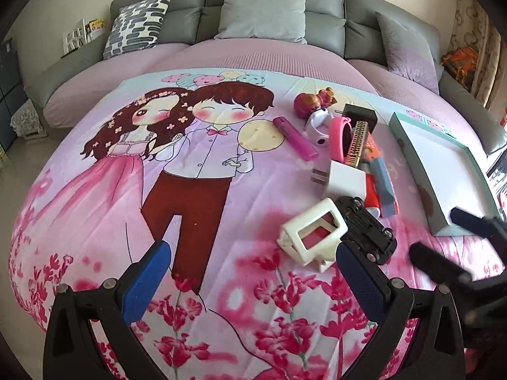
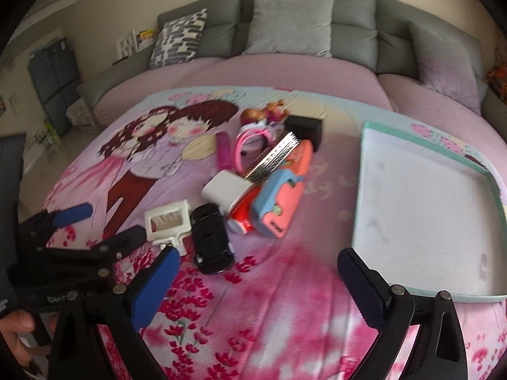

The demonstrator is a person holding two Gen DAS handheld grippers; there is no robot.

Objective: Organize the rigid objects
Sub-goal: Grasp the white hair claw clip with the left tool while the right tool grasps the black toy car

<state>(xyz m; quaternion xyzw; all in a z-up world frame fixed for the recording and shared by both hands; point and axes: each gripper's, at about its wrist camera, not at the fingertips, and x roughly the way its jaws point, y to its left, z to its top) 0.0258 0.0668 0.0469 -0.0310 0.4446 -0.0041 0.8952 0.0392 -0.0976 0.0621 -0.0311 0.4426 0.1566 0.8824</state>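
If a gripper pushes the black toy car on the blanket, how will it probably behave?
The black toy car looks hard and stiff, so it should keep its shape. It stands on wheels, so it may roll along its length, though the soft blanket probably slows it. Its glossy body might slip between pads.

Black toy car point(image 2: 213, 240); white charger point(image 2: 227, 192); teal-rimmed tray point(image 2: 421, 294); pink floral blanket point(image 2: 269, 316).

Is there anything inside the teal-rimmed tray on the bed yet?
No. The teal-rimmed tray shows only its bare white floor in the right wrist view. Its near right corner runs behind the right gripper and out of frame, so that small part goes unchecked.
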